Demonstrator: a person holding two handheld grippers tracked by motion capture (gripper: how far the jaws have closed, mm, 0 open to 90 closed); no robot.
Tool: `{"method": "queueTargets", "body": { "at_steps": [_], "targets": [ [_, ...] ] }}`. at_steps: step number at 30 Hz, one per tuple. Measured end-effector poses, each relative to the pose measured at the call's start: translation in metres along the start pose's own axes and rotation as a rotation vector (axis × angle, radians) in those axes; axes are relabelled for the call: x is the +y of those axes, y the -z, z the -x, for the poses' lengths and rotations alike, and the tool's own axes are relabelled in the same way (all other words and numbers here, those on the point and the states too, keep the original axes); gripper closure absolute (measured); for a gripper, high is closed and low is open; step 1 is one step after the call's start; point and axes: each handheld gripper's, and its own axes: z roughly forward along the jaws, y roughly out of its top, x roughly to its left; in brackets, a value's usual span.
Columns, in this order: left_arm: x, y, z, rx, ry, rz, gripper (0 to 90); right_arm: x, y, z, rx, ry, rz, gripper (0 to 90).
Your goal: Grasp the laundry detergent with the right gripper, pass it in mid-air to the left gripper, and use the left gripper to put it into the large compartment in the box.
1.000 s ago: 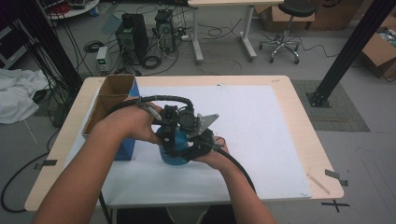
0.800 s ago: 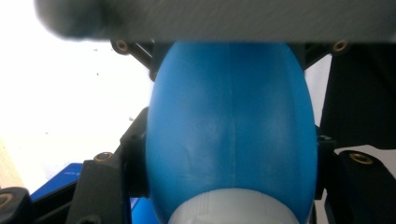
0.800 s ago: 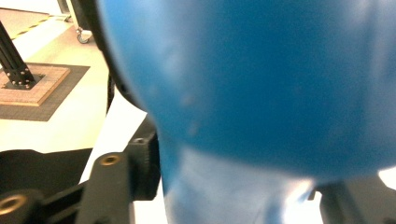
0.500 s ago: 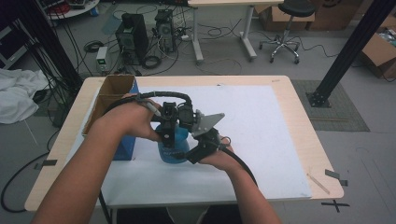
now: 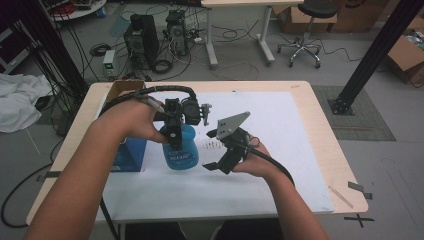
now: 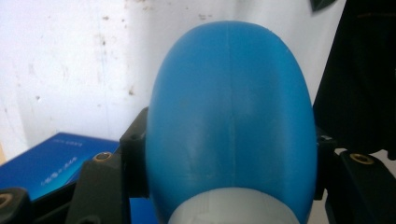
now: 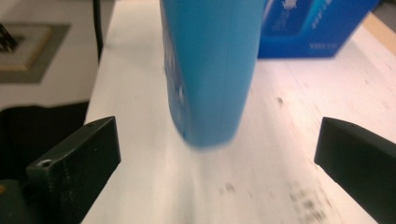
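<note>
Risk first. The blue bottle (image 5: 181, 150) hung from 1 grip only: the left gripper (image 5: 175, 134) was pinching it near the neck, both jaws pressed against its rounded shoulder. In the left gripper view the bottle (image 6: 229, 121) bulged well beyond the jaws on either side, so the pads sat on a curved, smooth wall. Judgement: if the bottle holds liquid, its weight could let it slide down or swing between the pads, and a quick lift or tilt would make that worse. A second hazard was the right gripper (image 5: 216, 150), whose jaws have just been opening and stood fully spread with nothing between them. It lay just beside the bottle, to its right in the high view; a careless sweep back toward the left could knock the lower body and twist it out of the pinch.

Position. The bottle stood upright over the white sheet (image 5: 280, 130) on the table (image 5: 320, 120), base apparently just above the sheet, though contact could not be told for certain. The blue box (image 5: 131, 152) sat close on its left. In the right gripper view the bottle (image 7: 210, 70) appeared ahead of the spread jaws, centred between them yet apart from both.
</note>
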Motion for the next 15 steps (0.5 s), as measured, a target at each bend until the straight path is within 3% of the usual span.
{"method": "queueTargets", "body": {
  "at_steps": [9,15],
  "targets": [
    [-0.012,0.02,-0.018,-0.01,0.113,-0.026,38.6,0.009,0.022,0.005,0.002,0.028,-0.139,0.0],
    [-0.025,0.041,-0.029,-0.021,0.223,-0.038,38.5,0.013,0.032,0.011,0.021,0.053,-0.311,0.0]
  ]
}}
